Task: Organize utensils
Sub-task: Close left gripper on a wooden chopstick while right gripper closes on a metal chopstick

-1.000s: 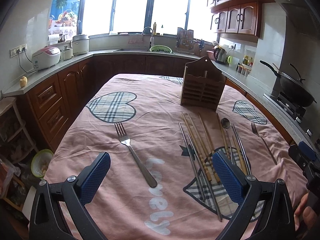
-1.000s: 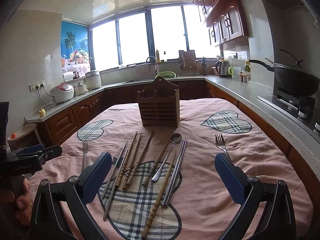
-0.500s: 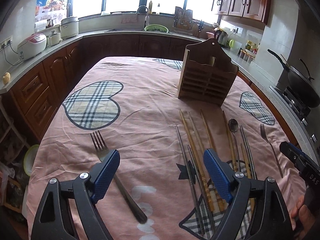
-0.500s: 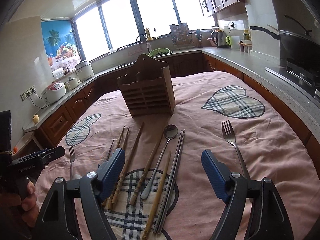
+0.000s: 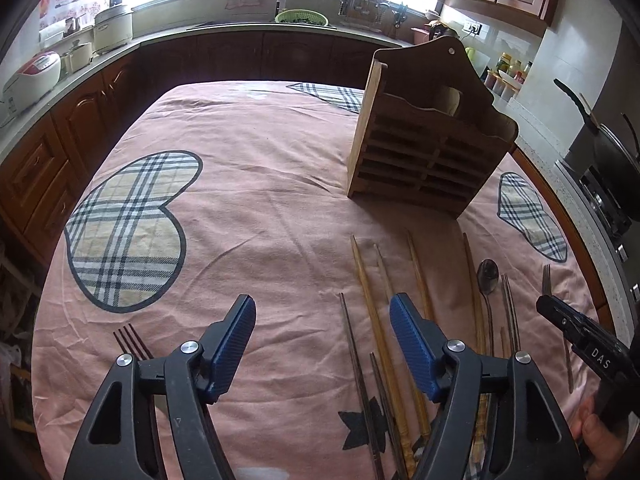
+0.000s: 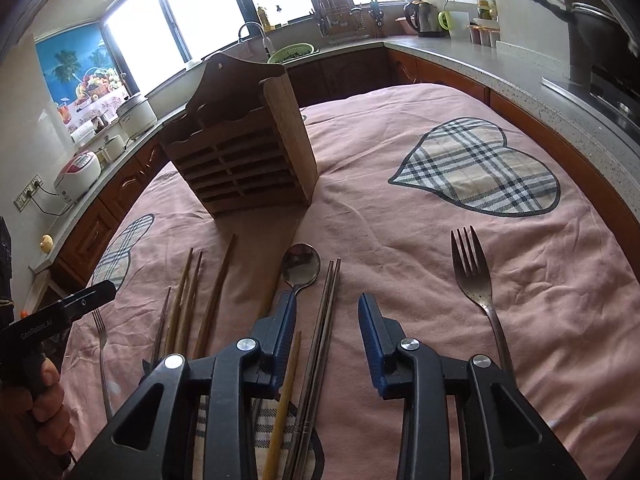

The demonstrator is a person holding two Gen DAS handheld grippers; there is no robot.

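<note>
Left wrist view: the left hand-held gripper (image 5: pixel 322 340) hovers at the bottom centre over the pink cloth (image 5: pixel 260 208) on the counter, its jaws apart and just closing, grasping nothing. A fork (image 5: pixel 132 340) lies at lower left, partly hidden behind the left finger. Wooden chopsticks (image 5: pixel 372 300) and metal chopsticks (image 5: pixel 354 344) lie beside and under the right finger. The wooden utensil holder (image 5: pixel 424 148) stands upright at upper right, beyond the chopstick tips. The right hand-held gripper (image 5: pixel 580 340) enters at the right edge.

Right wrist view: the right hand-held gripper (image 6: pixel 326 336) sits at bottom centre, jaws narrowed and just closing, with a pair of metal chopsticks (image 6: pixel 326 308) between them, not yet pinched. A spoon (image 6: pixel 300 268) lies just beside the left finger, and a second fork (image 6: pixel 474 276) lies apart to the right.
</note>
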